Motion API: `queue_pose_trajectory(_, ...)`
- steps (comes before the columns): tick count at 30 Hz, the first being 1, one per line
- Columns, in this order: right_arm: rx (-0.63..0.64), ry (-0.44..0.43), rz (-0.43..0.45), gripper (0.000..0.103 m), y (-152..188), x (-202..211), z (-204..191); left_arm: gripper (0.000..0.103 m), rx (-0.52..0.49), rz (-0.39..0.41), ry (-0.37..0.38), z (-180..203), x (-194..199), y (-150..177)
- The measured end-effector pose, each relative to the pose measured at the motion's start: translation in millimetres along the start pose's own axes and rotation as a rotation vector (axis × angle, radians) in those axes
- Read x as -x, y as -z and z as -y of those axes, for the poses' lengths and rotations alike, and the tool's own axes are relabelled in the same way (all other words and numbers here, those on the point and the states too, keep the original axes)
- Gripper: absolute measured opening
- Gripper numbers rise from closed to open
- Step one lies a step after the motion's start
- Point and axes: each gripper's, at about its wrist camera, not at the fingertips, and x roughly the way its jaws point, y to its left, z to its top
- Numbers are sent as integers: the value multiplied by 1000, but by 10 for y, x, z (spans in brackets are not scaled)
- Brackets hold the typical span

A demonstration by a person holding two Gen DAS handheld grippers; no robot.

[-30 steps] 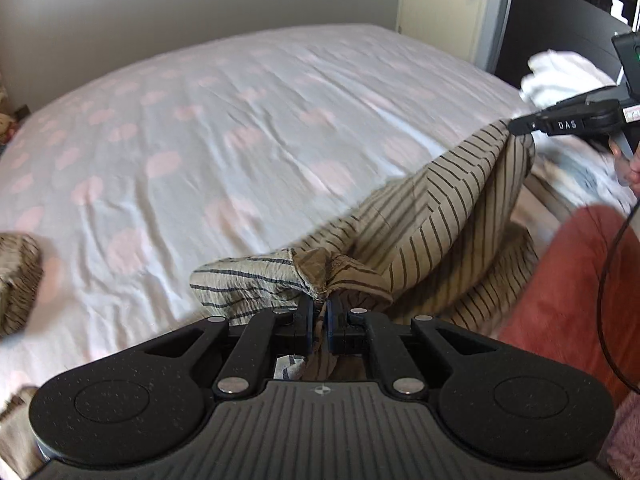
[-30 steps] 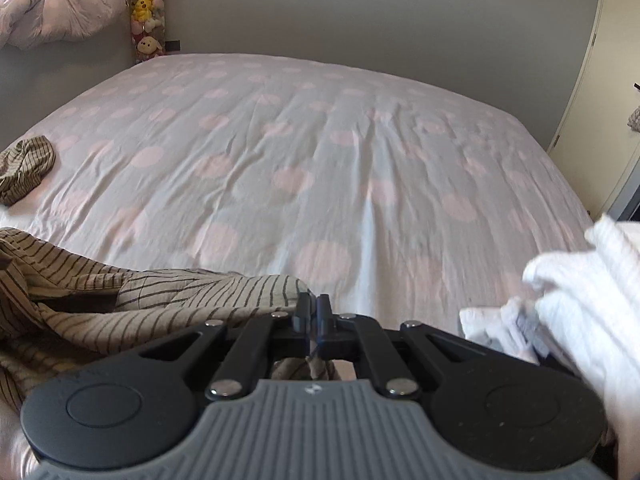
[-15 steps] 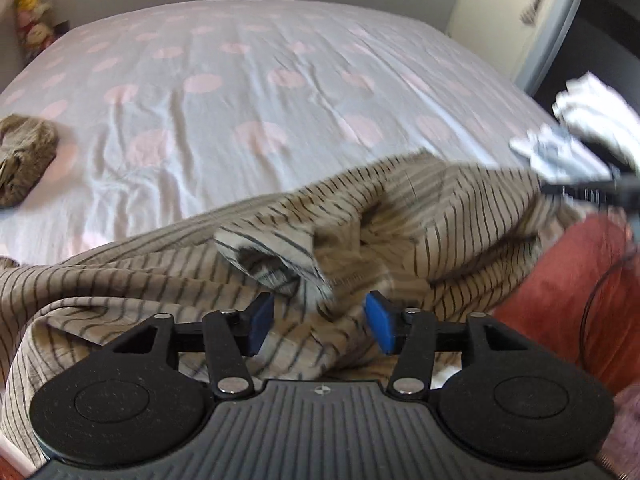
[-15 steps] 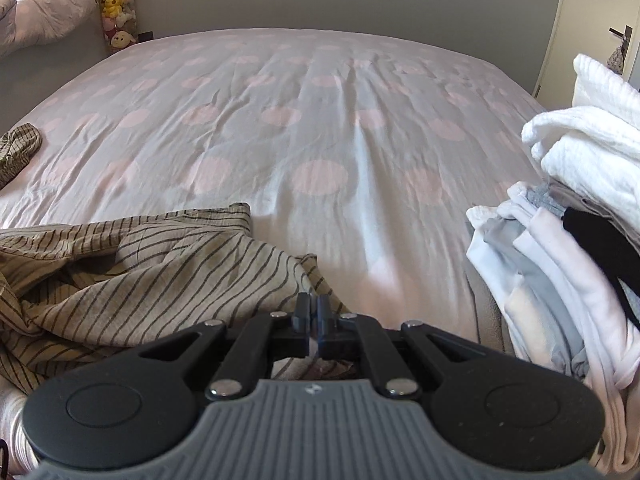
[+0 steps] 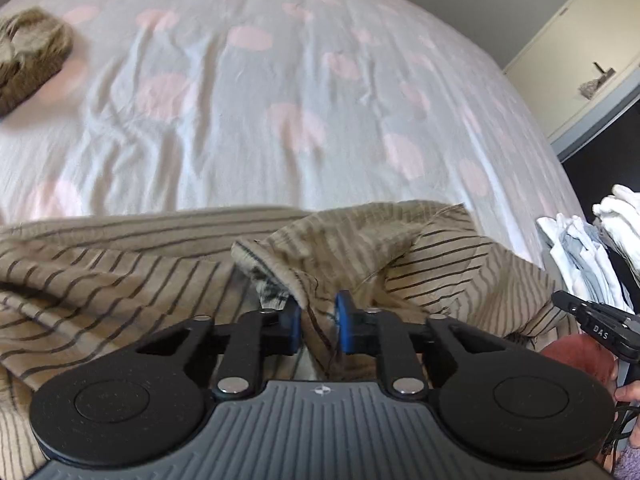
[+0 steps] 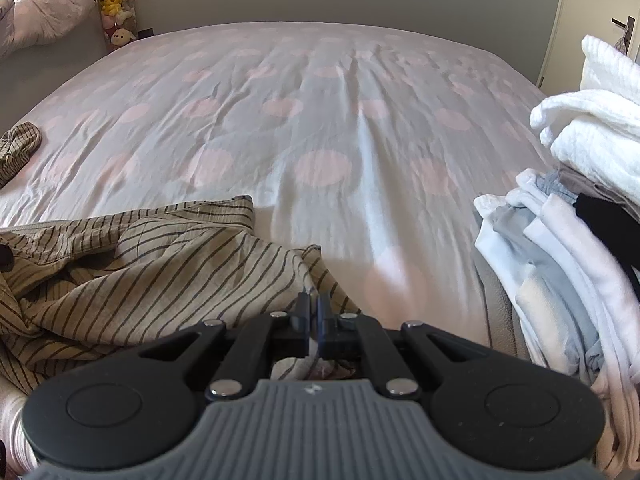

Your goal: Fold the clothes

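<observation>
Striped shirt (image 5: 400,256) is lying bunched at 6 o'clock; right gripper (image 6: 314,312) is pinching its edge, left gripper (image 5: 316,320) is gaping around a fold and risking slipping off.

Crumpled tan striped garment (image 5: 120,276) on bed (image 5: 260,92)

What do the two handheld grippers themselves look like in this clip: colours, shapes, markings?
The left gripper has black linkage arms, round black discs, a ribbed grey body, silver pivots and blue pads. The right gripper matches; its pad colour is hidden. Its side reads "DAS".
</observation>
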Motion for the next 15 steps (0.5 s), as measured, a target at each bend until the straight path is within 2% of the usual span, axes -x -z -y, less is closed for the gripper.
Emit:
queue_pose_trajectory(4, 1, -5, -13, 4, -6, -32, -5, 9, -131, 81, 124, 391, 115, 50)
queue_pose_trajectory(15, 0, -5, -14, 4, 21, -21, -14, 9, -378, -32, 147, 1084, -90, 608)
